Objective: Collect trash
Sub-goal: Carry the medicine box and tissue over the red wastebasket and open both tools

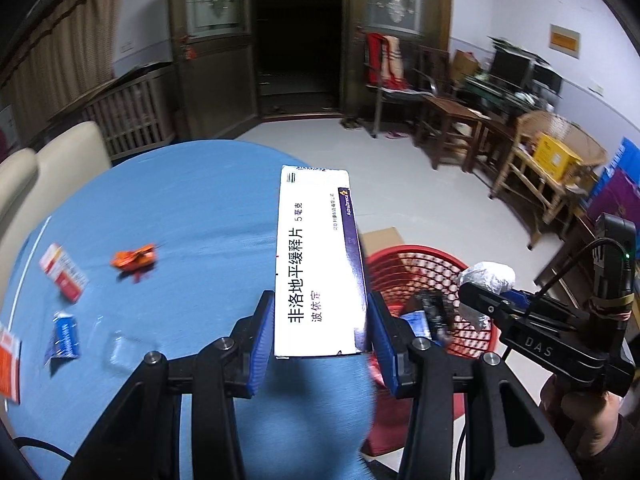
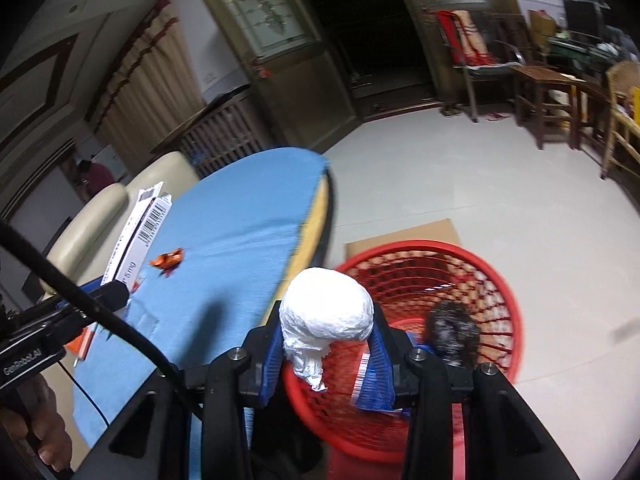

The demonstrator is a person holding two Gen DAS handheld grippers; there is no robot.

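On the left part of the blue-covered desk (image 1: 192,208) lie five loose bits of trash. A red-and-white carton (image 1: 63,273) sits near the left edge, with an orange-and-white packet (image 1: 8,364) cut off by the frame closer in. Just beside that is a torn blue wrapper (image 1: 64,338), then a clear plastic scrap (image 1: 125,350) that is hard to make out. Farther in lies a crumpled orange wrapper (image 1: 134,259), well apart from the carton. Two cream chair backs (image 1: 52,160) stand against the desk's far left edge.

The left gripper (image 1: 320,320) has its blue fingers (image 1: 264,328) clamped on one long white medicine box (image 1: 318,264), held lengthwise over the desk's right edge. Nothing lies between it and the basket beside the desk.

Just off that right edge, on the floor, stands one red mesh basket (image 2: 496,280) on a flat piece of cardboard (image 2: 404,234). Inside it are a dark crumpled lump (image 2: 452,328) and a blue packet (image 1: 416,320), partly hidden by the fingers.

The right gripper (image 2: 326,340) is pinched on one white crumpled paper ball (image 2: 326,308), held above the basket's near rim. A black cable (image 2: 92,300) crosses the right wrist view in front of the desk. Wooden chairs and tables (image 1: 452,128) line the far right wall.
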